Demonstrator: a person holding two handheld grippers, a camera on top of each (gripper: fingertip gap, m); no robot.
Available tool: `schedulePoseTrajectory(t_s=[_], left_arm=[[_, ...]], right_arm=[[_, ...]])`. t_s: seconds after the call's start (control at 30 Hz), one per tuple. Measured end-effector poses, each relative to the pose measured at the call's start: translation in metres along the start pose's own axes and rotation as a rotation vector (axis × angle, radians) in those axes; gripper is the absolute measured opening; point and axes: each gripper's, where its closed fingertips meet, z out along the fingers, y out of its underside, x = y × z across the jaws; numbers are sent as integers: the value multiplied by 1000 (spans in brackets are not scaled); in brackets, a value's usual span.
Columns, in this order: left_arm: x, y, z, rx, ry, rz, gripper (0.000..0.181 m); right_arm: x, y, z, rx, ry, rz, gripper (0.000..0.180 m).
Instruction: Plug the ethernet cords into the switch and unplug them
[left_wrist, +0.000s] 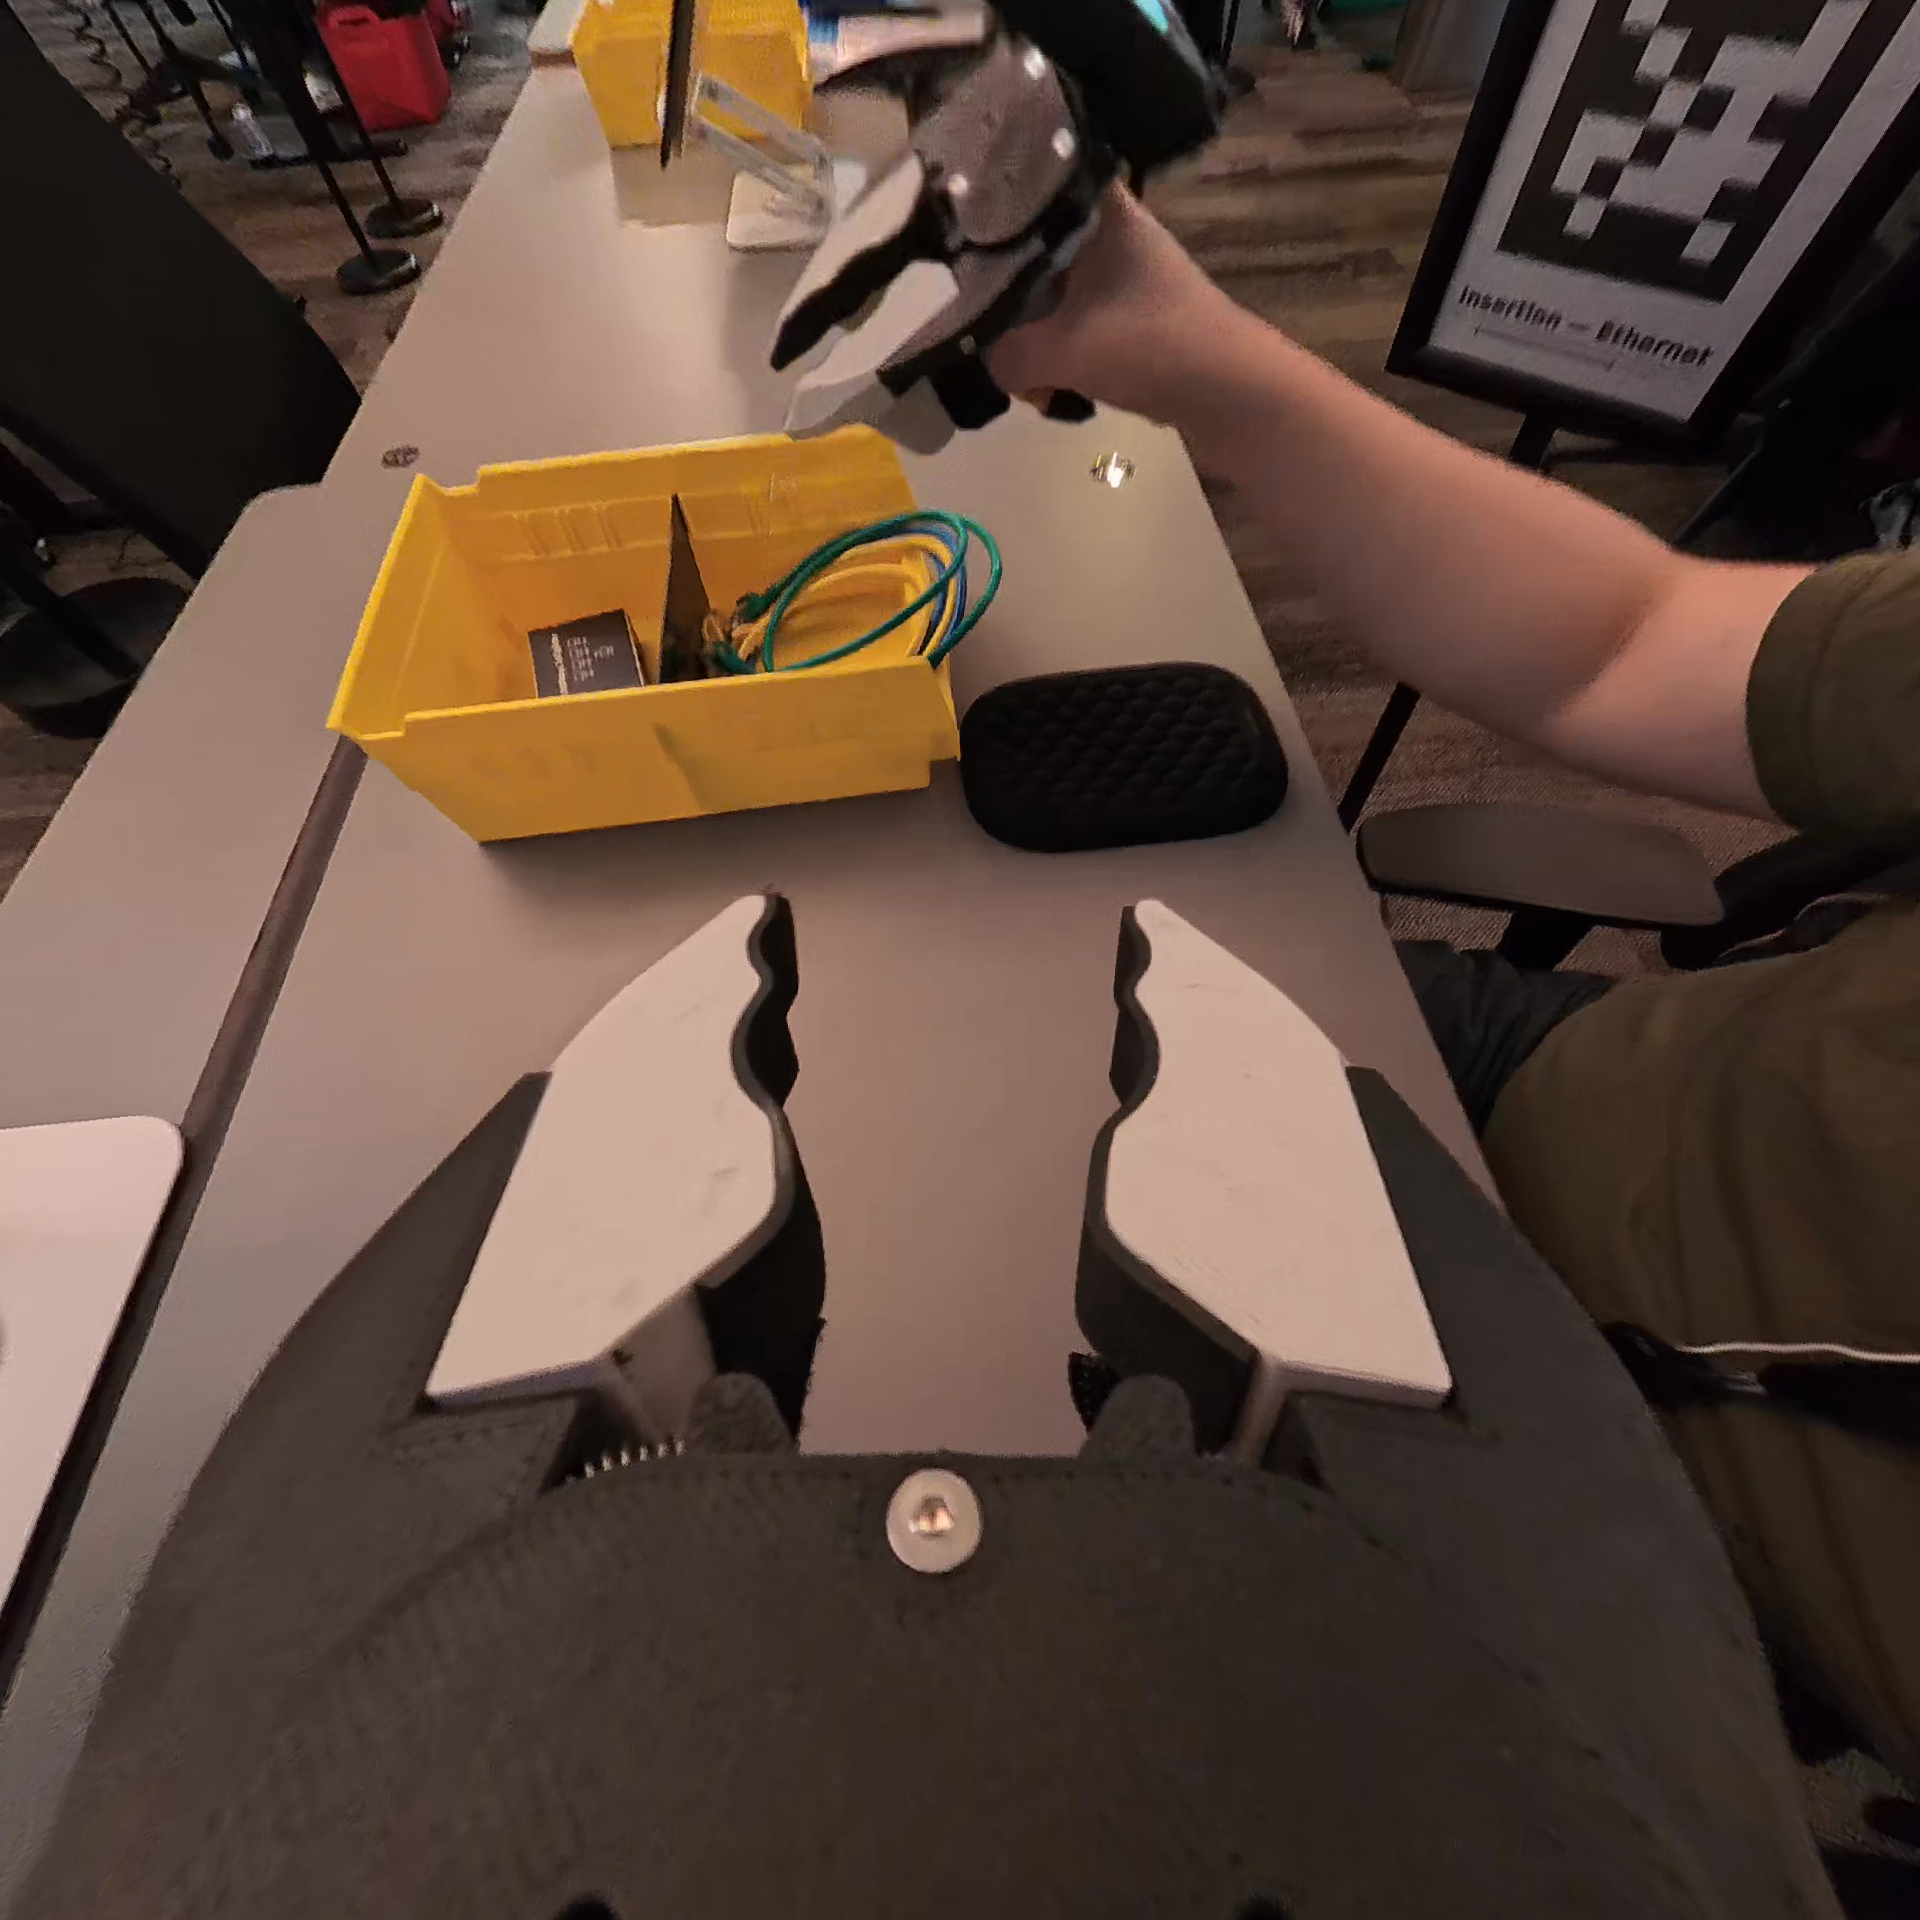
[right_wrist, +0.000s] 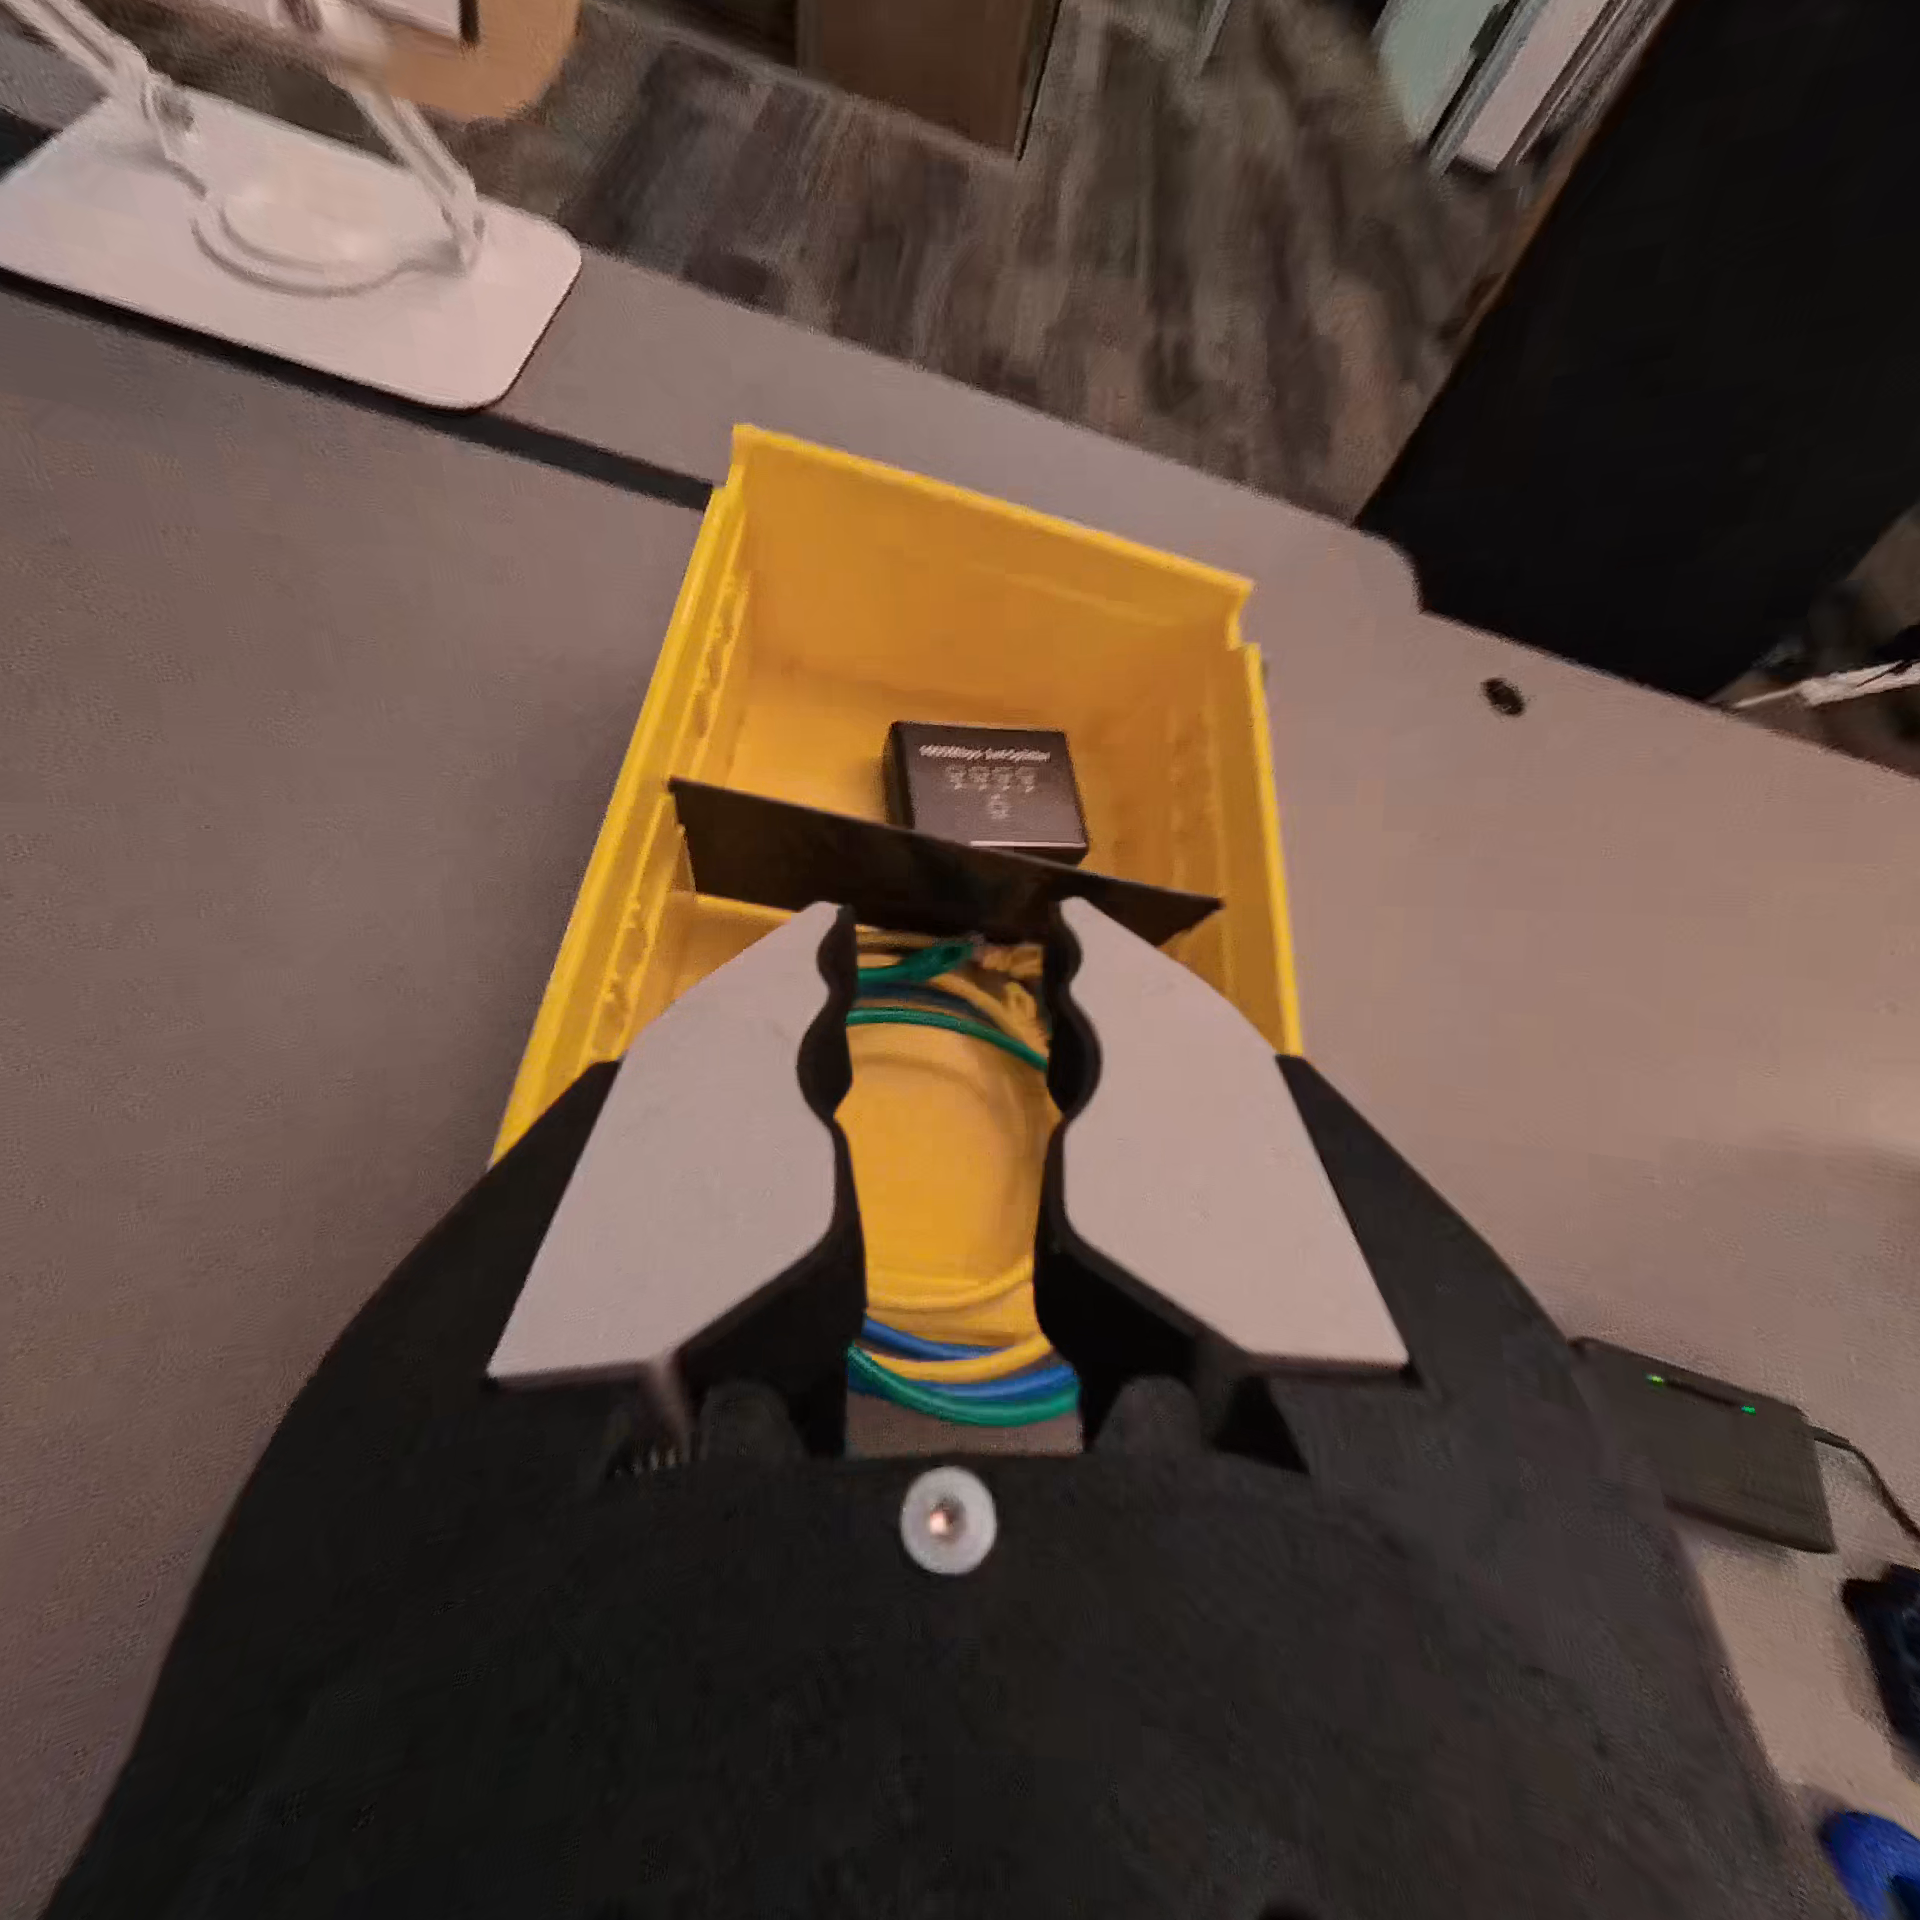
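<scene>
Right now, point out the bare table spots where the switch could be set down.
Free: the grey table between the left gripper and the yellow bin, and the strip left of the bin. Crowded: the bin's right compartment, full of coiled ethernet cords, with the right gripper above them; the black textured pad sits right of the bin.

bare table before yellow bin, black divider splitting it, black pad just beside

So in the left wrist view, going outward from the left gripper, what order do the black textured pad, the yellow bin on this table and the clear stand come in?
From the left gripper:
1. Black textured pad, ahead and slightly right.
2. Yellow bin, ahead-left; its front wall is almost level with the pad, so these two are close.
3. Clear stand, far up the table.
</scene>
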Motion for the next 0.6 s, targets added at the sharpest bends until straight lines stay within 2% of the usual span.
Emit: schedulePoseTrajectory(t_s=[0.07,0.13,0.2,0.27,0.3,0.4,0.5,0.6], left_arm=[[0,-13,-4,89,19,-34,59],[2,-31,-13,217,59,-73,60],[6,-44,-26,323,105,-105,66],[6,-44,-37,354,104,-111,72],[7,-40,-40,348,97,-122,76],[7,-21,-44,269,73,-178,78],[-8,7,-66,168,-151,-216,73],[-35,58,-131,97,-607,-239,73]], right_arm=[[12,-5,-18,119,35,18,41],[24,1,-28,203,34,63,67],[34,13,-30,220,-6,105,67],[48,32,-24,172,-49,162,76],[54,38,-21,165,-62,174,75],[77,40,-19,238,-23,118,53],[93,53,-2,157,-31,124,55],[102,70,20,70,-30,154,57]])
